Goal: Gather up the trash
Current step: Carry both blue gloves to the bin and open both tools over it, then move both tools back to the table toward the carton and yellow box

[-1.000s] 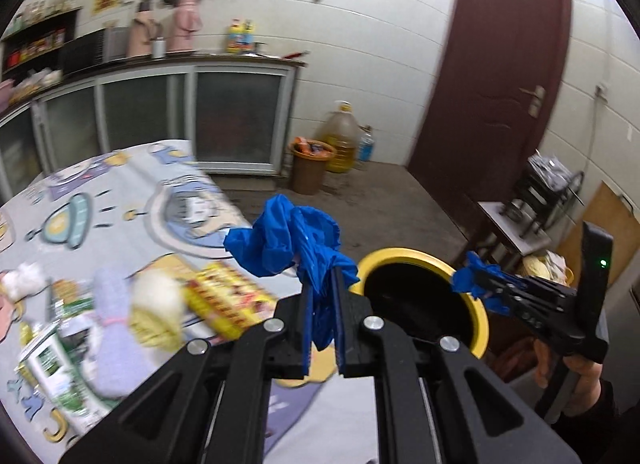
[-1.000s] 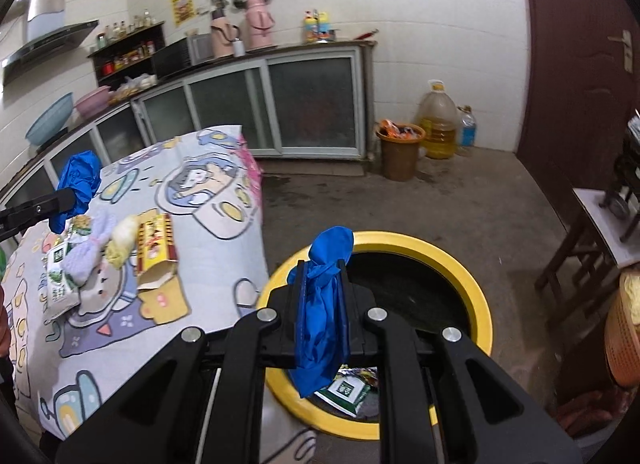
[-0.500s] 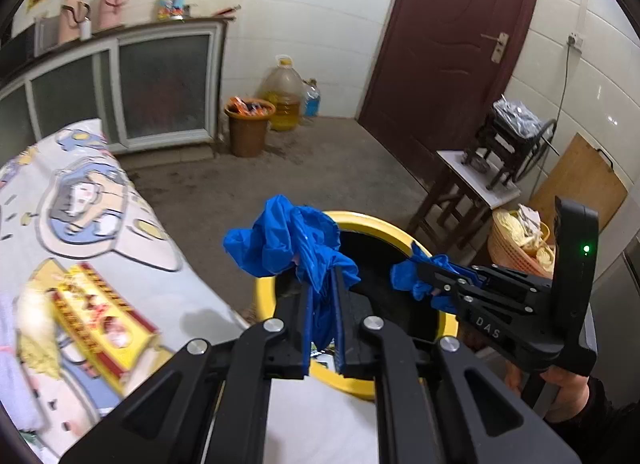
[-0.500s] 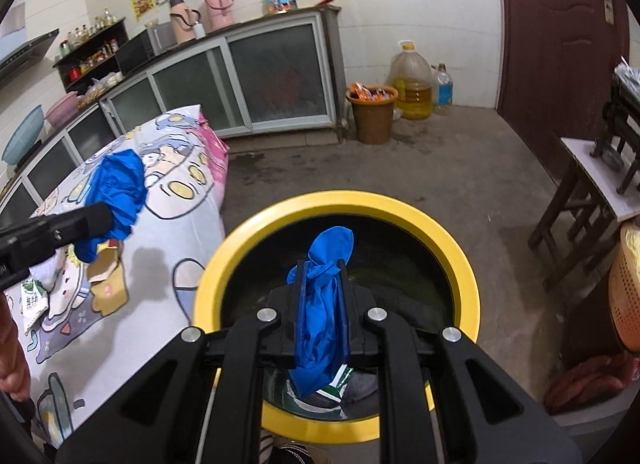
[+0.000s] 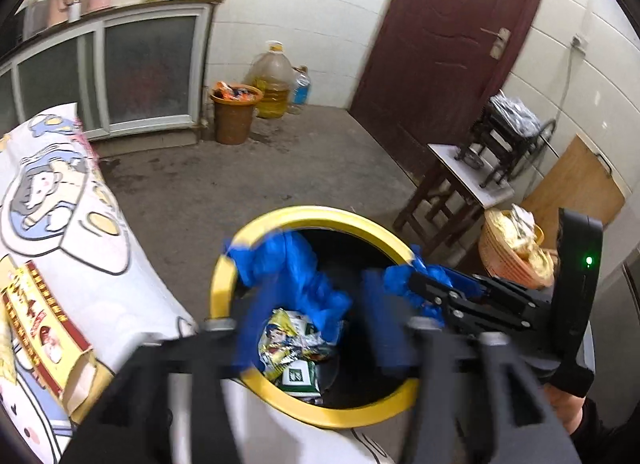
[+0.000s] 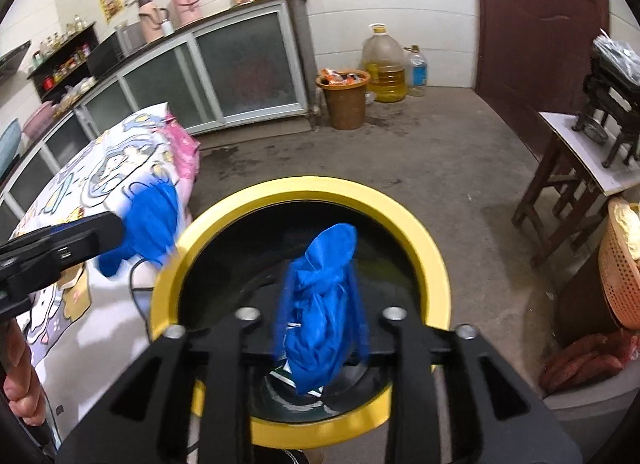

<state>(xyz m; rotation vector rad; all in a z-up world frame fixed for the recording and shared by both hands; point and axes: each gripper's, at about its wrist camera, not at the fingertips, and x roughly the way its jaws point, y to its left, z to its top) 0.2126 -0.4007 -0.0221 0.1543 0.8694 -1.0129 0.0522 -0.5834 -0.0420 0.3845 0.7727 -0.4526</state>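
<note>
Both tongs over the open bin, at the point of release. The left gripper [image 5: 316,328] has just been opening: its blue-padded fingers [image 5: 250,328] stand wide apart and motion-blurred, and the left blue glove [image 5: 296,276] hangs loose between and just ahead of them, no longer pinched, over the near-left part of the yellow-rimmed bin [image 5: 224,284]. In the right wrist view the same glove appears at that gripper's tip, beside the bin's left rim and partly over the patterned tablecloth [image 6: 120,168].

The right gripper [image 6: 320,328] has likewise just been opening; its jaws stand partly apart with the right blue glove [image 6: 320,304] bunched upright between them, directly above the bin's dark interior. Whether the pads still drag on this glove cannot be told through the blur; it appears free.

Below the tongs, printed snack wrappers [image 5: 294,352] already lie on the bin floor.

Handling, as judged: each glove is thin, limp and very light, and crumples into a wad rather than keeping a shape. It cannot break, but may cling to the padded fingers or snag on the rim instead of falling cleanly. The left glove, nearest the rim, carries the greater risk of landing outside. A re-grasp is best taken across the thickest bunched part, not at a trailing finger, which would slip or stretch. A yellow-and-red carton [image 5: 44,328] remains on the cloth to the left of the left tongs.
</note>
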